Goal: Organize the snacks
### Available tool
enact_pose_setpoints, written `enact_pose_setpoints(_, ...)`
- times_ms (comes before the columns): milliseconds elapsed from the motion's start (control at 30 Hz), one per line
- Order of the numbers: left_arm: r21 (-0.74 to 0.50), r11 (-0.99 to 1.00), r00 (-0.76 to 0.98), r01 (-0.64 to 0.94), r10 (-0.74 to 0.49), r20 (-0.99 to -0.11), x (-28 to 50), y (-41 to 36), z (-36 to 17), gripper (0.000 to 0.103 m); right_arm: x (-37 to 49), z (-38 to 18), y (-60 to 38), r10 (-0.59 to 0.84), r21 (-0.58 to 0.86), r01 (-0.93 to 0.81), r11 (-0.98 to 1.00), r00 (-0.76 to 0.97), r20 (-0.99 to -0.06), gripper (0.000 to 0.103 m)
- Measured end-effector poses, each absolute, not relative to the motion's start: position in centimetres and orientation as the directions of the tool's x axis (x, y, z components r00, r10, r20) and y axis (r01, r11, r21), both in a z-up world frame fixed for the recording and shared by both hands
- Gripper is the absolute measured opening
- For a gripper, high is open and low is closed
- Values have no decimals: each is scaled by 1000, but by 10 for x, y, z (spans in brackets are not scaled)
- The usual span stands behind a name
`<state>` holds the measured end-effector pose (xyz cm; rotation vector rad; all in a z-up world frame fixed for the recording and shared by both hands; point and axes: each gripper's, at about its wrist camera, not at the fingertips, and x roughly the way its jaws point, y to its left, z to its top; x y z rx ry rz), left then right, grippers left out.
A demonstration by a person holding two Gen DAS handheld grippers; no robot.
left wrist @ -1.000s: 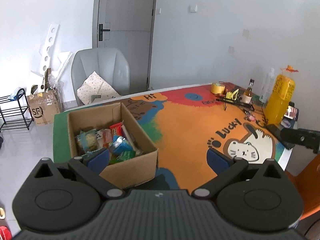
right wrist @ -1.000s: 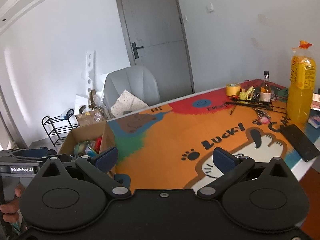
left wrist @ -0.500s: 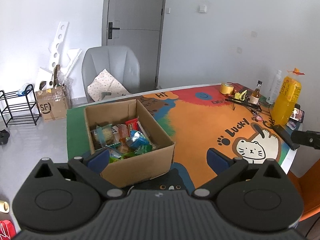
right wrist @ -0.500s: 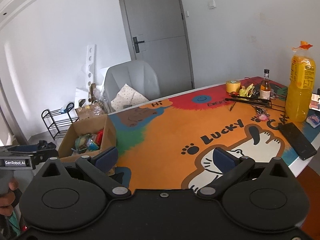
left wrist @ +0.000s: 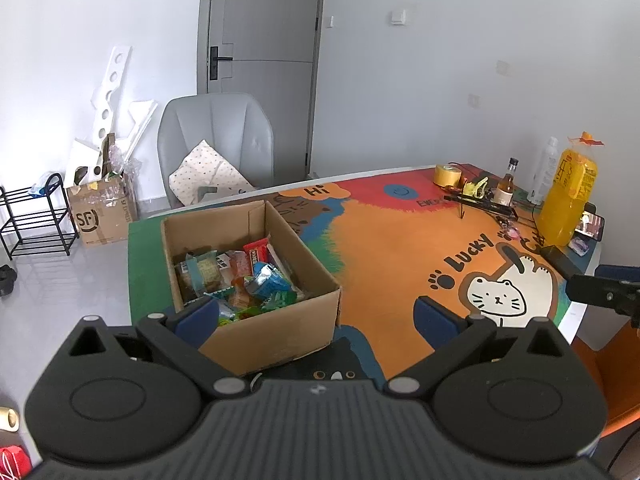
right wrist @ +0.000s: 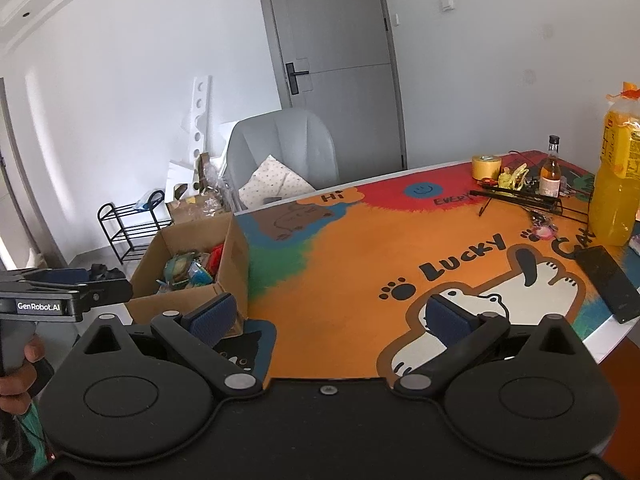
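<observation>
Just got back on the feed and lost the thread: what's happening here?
A person holds a two-finger gripper in each hand above a table covered by a colourful cartoon mat. The left gripper and the right gripper are both open and hold nothing. An open brown cardboard box on the mat's green corner holds assorted wrapped snacks, all untouched. Sorting has not visibly begun.

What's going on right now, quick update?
Left gripper and right gripper open, empty. Snacks in cardboard box on table. Nothing blocking it.
</observation>
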<state>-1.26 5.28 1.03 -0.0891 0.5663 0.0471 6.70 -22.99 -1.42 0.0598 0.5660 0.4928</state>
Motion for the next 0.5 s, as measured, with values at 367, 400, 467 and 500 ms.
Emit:
enact_pose_setpoints(367,-75,995,836,-73,20,-548,-12,56,8,103,67,-14,-232,449,179,-419,890,741,-499,103)
enact_pose_setpoints(400,-75,994,835,-75,21,-549,-12,57,8,103,67,-14,-232,448,179,-418,891,741,-500,103)
enact_pose_setpoints(467,-79,994,834,-78,21,-552,-12,58,8,103,67,-14,-232,449,180,-419,890,740,-500,103)
enact_pose_setpoints(500,-81,994,833,-78,21,-553,-12,59,7,103,67,-14,-232,449,179,-418,890,741,-500,103)
